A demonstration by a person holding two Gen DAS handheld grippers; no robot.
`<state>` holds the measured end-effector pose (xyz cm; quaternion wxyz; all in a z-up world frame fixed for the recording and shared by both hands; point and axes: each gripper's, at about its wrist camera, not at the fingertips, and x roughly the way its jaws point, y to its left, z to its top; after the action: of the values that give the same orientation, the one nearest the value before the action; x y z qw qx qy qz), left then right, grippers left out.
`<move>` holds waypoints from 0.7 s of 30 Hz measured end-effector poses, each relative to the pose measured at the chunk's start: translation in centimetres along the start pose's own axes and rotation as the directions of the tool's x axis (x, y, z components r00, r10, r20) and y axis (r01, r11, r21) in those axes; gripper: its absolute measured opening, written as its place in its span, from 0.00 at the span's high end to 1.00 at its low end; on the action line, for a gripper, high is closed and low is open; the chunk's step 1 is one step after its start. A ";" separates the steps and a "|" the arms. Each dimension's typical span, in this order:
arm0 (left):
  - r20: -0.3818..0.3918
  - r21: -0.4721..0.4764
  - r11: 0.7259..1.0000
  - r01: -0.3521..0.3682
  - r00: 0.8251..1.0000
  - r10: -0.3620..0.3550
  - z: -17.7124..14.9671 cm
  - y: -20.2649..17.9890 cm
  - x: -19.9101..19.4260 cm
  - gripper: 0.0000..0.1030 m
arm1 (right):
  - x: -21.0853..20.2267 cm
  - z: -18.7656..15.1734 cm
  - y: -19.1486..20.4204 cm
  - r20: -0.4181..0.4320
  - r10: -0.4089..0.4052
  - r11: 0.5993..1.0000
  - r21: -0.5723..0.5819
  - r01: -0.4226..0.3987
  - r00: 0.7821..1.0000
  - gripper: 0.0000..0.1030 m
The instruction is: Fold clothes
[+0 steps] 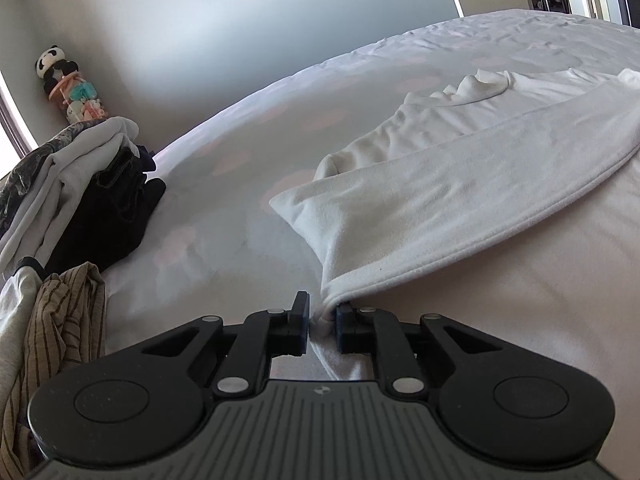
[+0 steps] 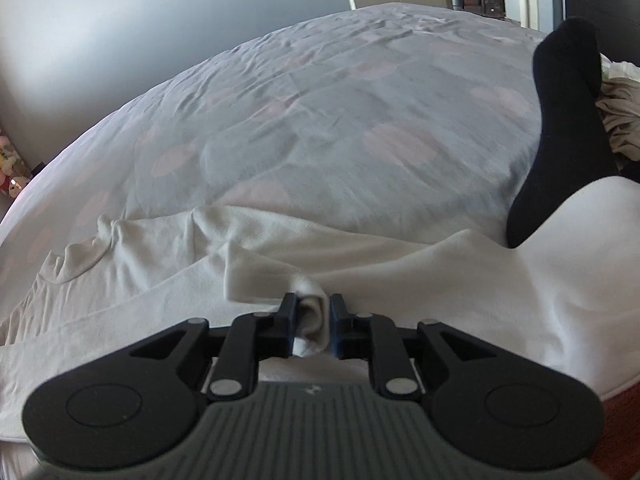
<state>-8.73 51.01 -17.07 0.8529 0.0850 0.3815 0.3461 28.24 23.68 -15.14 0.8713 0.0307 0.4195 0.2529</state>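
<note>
A white long-sleeved garment (image 1: 460, 168) lies spread on the bed, its collar (image 1: 480, 84) toward the far side. My left gripper (image 1: 323, 326) is shut on a folded hem corner of the garment, low over the sheet. In the right wrist view the same white garment (image 2: 360, 264) stretches across the near part of the bed. My right gripper (image 2: 313, 330) is shut on a bunched fold of its fabric. The collar (image 2: 86, 256) shows at the left.
The bed (image 1: 248, 148) has a pale sheet with faint pink dots. A pile of clothes (image 1: 76, 184) and a striped shirt (image 1: 60, 328) lie at the left. A panda toy (image 1: 56, 68) stands by the wall. A black-socked foot (image 2: 568, 128) rests at the right, with crumpled cloth (image 2: 620, 116) behind it.
</note>
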 end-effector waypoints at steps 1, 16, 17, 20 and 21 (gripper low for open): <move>0.004 0.006 1.000 0.002 1.000 -0.002 -0.1 0.0 -0.1 0.82 | 0.0 0.2 -0.5 0.006 -0.010 1.000 0.019 0.010 1.000 0.77; 0.105 -0.299 0.942 0.154 0.986 -0.128 -0.2 4.1 -4.8 0.57 | -1.8 -1.9 -5.6 0.081 0.138 0.924 0.349 -0.157 0.987 0.54; 0.120 -0.333 0.930 0.157 0.985 -0.124 -0.2 4.5 -5.0 0.53 | -1.9 -2.0 -5.6 0.088 0.145 0.919 0.357 -0.167 0.986 0.54; 0.135 -0.397 0.905 0.151 0.985 -0.106 0.1 5.0 -5.0 0.52 | -2.1 -2.5 -5.6 0.107 0.167 0.903 0.382 -0.195 0.980 0.54; 0.113 -0.390 0.911 0.138 0.988 -0.101 0.2 4.8 -4.6 0.52 | -1.8 -2.6 -5.4 0.102 0.172 0.903 0.381 -0.198 0.980 0.54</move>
<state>-13.21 51.59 -12.27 0.8883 -0.0972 0.2691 0.3592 27.66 17.71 -16.96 0.8333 0.2509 0.4274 0.2449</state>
